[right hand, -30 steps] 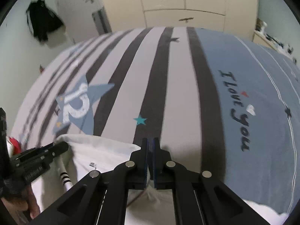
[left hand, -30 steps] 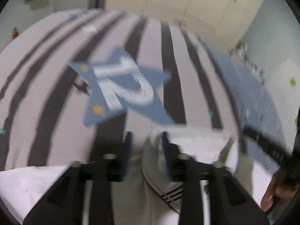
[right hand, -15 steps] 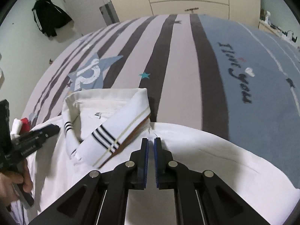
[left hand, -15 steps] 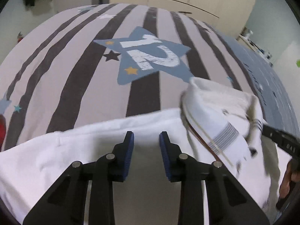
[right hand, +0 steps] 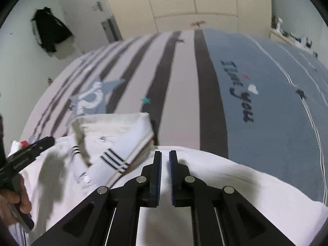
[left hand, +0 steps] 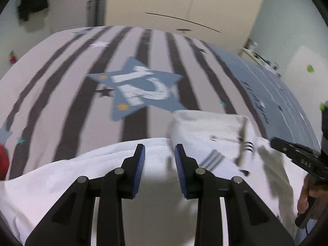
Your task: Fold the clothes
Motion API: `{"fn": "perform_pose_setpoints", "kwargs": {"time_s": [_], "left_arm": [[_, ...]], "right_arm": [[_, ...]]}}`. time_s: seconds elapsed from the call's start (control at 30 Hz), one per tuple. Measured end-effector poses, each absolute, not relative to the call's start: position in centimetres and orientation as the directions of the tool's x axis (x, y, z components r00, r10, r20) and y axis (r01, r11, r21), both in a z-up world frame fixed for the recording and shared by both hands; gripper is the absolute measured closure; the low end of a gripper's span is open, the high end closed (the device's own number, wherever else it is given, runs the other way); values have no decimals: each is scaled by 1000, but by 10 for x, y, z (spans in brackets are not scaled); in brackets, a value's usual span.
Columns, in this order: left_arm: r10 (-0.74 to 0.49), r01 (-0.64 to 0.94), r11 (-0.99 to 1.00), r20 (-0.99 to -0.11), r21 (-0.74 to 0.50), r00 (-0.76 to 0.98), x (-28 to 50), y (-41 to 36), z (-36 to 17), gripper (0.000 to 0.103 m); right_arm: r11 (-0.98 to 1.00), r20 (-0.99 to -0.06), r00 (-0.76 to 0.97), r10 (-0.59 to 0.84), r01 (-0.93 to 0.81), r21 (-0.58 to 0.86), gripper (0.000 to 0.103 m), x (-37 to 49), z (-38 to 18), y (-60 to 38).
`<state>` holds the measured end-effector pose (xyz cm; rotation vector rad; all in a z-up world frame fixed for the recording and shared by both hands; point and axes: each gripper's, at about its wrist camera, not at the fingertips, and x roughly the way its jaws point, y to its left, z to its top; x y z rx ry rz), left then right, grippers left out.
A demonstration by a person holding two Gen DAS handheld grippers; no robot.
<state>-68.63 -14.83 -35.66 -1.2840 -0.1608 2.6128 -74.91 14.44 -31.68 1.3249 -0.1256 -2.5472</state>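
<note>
Across the lower frame, white shirt on the bed
Left tool apart, empty; right tool nearly together, seemingly empty: pinch both shoulders evenly.

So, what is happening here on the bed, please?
A person is folding a white polo shirt spread on a striped bedspread, collar away from them. The left hand-held gripper has just narrowed its jaws, yet they stand apart above the fabric, gripping nothing. The right hand-held gripper hovers almost closed, a slit between its pads, also empty.
</note>
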Motion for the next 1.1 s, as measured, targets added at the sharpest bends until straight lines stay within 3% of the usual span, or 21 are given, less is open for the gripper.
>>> {"fn": "perform_pose_setpoints", "kwargs": {"time_s": [0.2, 0.3, 0.47, 0.57, 0.67, 0.83, 0.93, 1.1], "left_arm": [[212, -153, -976, -847, -156, -487, -718, -114, -389, 76], [210, -153, -976, -841, -153, -498, -722, -110, -387, 76], [281, -111, -958, -774, -266, -568, -716, -133, -361, 76], [228, -110, -973, -770, -203, -595, -716, -135, -355, 76], [256, -111, -965, -763, -237, -594, -722, -136, -352, 76], [133, -121, -989, -852, -82, -507, -739, -116, -388, 76], [114, -145, -989, -846, -44, -522, -740, -107, -393, 76], [222, -94, -973, -742, -212, -633, -715, -143, -352, 76]], "right_arm": [[-949, -835, -468, -290, 252, 188, 95, -766, -336, 106], [-957, -877, -399, -268, 217, 194, 95, -776, -355, 98], [-955, -855, -427, -295, 169, 245, 93, -773, -347, 114], [-959, -824, -493, -278, 187, 211, 92, -763, -331, 120], [-958, -803, -526, -281, 198, 205, 92, -764, -319, 121], [-964, -847, -473, -243, 217, 155, 92, -779, -334, 107], [-966, -876, -429, -222, 217, 138, 92, -790, -355, 100], [-961, -841, -476, -258, 215, 173, 92, -777, -339, 111]]}}
